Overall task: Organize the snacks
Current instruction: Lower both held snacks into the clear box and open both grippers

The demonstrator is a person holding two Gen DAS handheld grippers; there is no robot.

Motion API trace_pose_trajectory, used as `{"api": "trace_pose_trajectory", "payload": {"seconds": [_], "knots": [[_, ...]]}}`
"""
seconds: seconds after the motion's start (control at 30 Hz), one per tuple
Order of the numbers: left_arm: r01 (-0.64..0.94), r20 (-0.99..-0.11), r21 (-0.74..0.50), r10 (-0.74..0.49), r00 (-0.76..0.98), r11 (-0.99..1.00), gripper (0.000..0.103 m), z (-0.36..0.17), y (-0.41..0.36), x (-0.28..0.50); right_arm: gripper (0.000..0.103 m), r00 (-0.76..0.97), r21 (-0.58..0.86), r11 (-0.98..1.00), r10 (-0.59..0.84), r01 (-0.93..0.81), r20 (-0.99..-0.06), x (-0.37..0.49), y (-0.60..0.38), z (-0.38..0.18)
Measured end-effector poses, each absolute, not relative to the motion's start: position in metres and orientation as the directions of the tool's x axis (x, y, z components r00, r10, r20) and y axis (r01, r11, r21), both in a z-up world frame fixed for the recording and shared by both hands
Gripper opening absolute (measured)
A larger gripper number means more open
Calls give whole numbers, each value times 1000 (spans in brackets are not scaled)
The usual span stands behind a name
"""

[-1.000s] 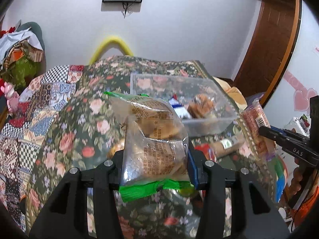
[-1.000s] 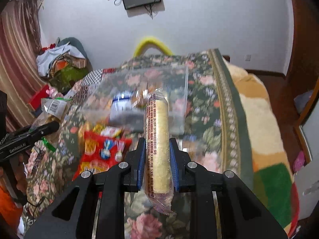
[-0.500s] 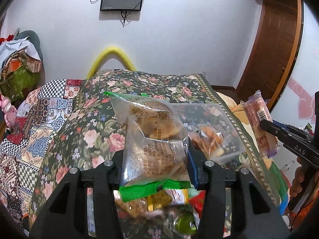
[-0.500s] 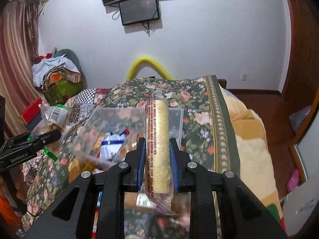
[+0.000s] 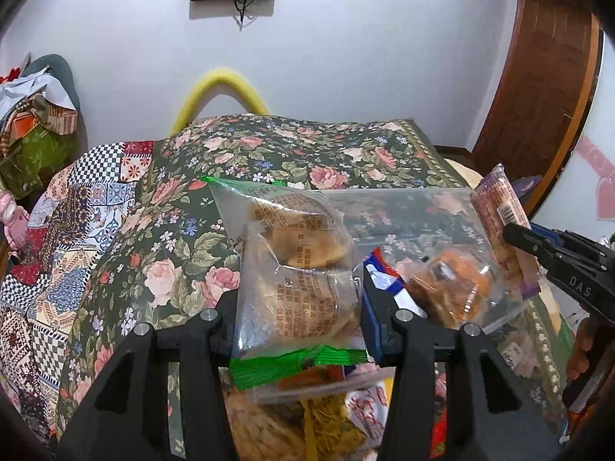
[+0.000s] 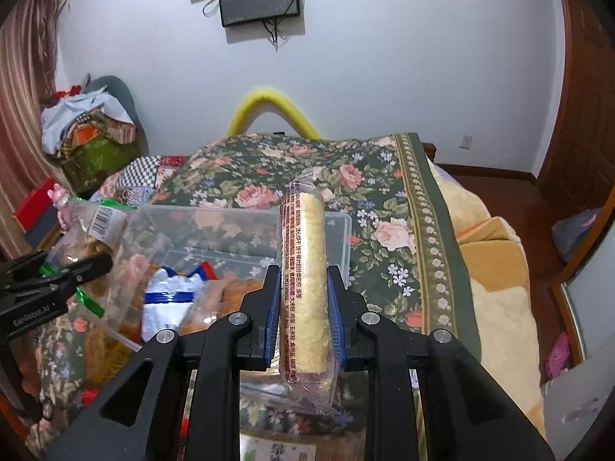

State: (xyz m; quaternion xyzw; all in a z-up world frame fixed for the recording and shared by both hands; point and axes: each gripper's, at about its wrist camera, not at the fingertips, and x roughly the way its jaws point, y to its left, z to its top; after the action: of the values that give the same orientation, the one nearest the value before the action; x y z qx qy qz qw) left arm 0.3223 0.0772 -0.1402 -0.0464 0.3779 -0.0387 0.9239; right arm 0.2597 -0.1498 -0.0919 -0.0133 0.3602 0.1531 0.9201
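Observation:
My left gripper (image 5: 300, 307) is shut on a clear bag of biscuits with green ends (image 5: 296, 269), held upright above the bed. My right gripper (image 6: 303, 307) is shut on a long yellow wafer pack (image 6: 305, 284), also upright. A clear plastic box (image 5: 419, 207) lies ahead on the floral bedspread with a blue and white packet (image 6: 169, 299) and a brown pastry pack (image 5: 449, 288) inside. The right gripper and its wafer pack (image 5: 499, 226) show at the right of the left wrist view. The left gripper (image 6: 57, 280) and its bag show at the left of the right wrist view.
Loose snack packs (image 5: 326, 422) lie on the bed below the left gripper. The floral bedspread (image 6: 384, 176) ends at a beige blanket (image 6: 496, 269) on the right. A patchwork quilt (image 5: 77, 230) covers the left. Clothes (image 6: 92, 134) pile by the wall.
Both grippers have moved forward and up with their packs. The clear box now sits closer below them, and the loose snacks have dropped to the bottom of the views.

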Motion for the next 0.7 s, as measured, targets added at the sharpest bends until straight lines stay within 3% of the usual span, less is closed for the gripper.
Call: {"api": "trace_pose_trajectory", "payload": {"seconds": [0.7], "knots": [[57, -715, -72, -91, 694, 996, 51, -154, 68, 334, 22, 643, 90, 950, 269, -298, -717, 274, -149, -113]]}}
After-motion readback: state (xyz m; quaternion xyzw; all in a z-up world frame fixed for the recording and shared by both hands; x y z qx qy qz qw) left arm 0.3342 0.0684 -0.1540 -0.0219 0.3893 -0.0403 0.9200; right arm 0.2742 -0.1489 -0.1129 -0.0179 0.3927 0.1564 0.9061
